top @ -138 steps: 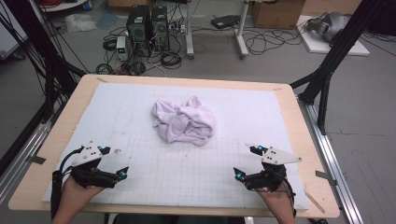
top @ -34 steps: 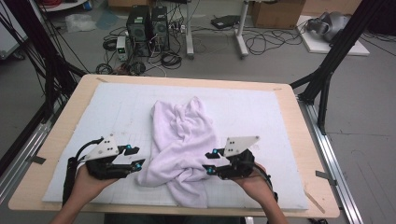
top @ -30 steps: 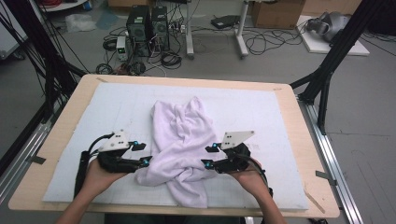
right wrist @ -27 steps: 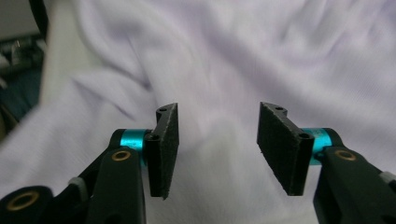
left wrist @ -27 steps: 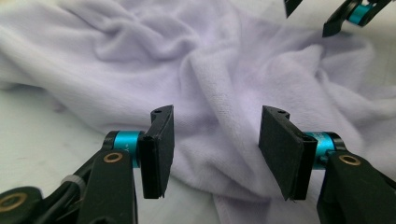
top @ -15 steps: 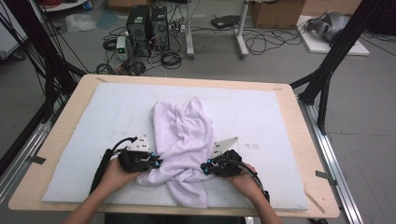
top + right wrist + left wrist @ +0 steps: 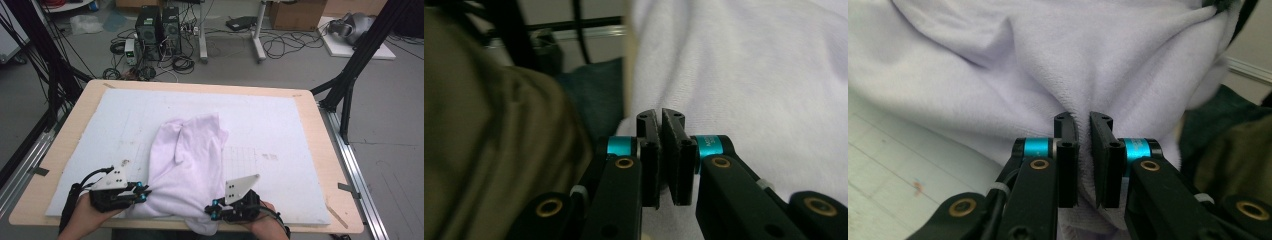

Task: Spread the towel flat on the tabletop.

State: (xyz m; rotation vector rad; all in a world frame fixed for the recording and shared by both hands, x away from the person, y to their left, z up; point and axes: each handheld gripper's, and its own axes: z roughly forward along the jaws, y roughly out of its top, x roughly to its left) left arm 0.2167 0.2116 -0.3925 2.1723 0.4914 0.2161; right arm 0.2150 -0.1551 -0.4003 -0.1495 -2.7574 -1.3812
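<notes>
Both claws pinch the pale lilac cloth (image 7: 187, 165) at the worktop's near edge: the left claw (image 7: 142, 192) on its left hem, the right claw (image 7: 212, 211) on its right. Their jaws have just been closing on fabric. Step in hand: gripping to spread. Next calls for drawing the hems apart, evenly.
</notes>
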